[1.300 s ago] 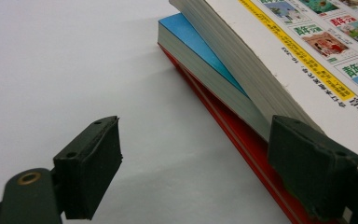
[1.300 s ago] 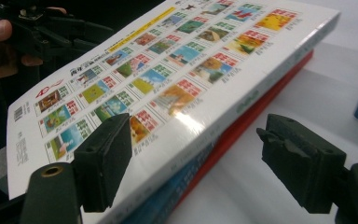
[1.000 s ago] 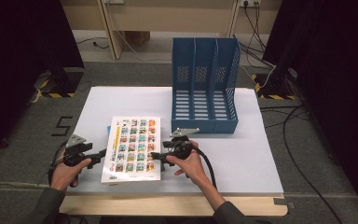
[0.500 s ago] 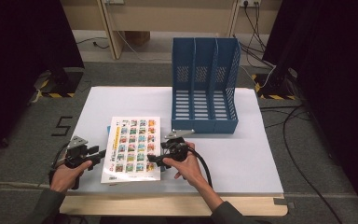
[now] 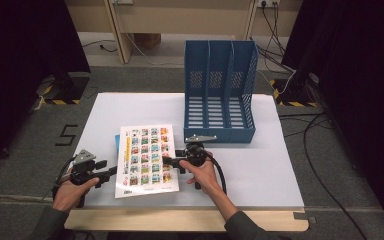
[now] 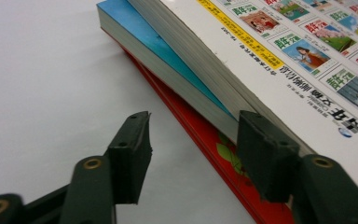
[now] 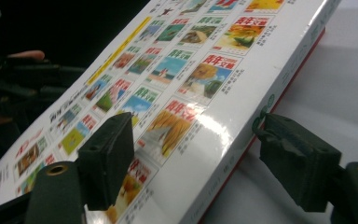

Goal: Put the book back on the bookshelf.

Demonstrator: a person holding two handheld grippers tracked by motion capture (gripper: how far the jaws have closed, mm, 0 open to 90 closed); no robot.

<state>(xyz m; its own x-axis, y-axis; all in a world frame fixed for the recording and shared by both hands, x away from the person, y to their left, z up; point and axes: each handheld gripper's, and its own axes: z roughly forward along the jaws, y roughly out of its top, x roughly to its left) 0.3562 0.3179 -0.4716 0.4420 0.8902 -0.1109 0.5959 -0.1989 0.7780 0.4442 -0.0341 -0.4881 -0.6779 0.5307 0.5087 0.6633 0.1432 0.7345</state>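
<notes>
A stack of books lies at the front left of the white table (image 5: 260, 165). The top one is a white book (image 5: 147, 160) with rows of small coloured pictures. Under it are a blue book (image 6: 168, 51) and a red book (image 6: 223, 158). My left gripper (image 5: 111, 171) stands open at the stack's left edge, its jaws (image 6: 193, 149) apart at the red book's corner. My right gripper (image 5: 169, 162) is at the stack's right edge. Its jaws (image 7: 191, 144) have just been closing and straddle the white book's (image 7: 177, 70) edge, one over the cover, one at the side.
A blue three-slot file rack (image 5: 220, 90) stands upright at the back of the table, just behind my right hand. Cables (image 5: 310, 125) trail on the floor to the right. Bare table surface lies right of the books.
My right gripper has shifted slightly away from the person along the white book's right edge. The left gripper has stayed beside the stack's left edge.
</notes>
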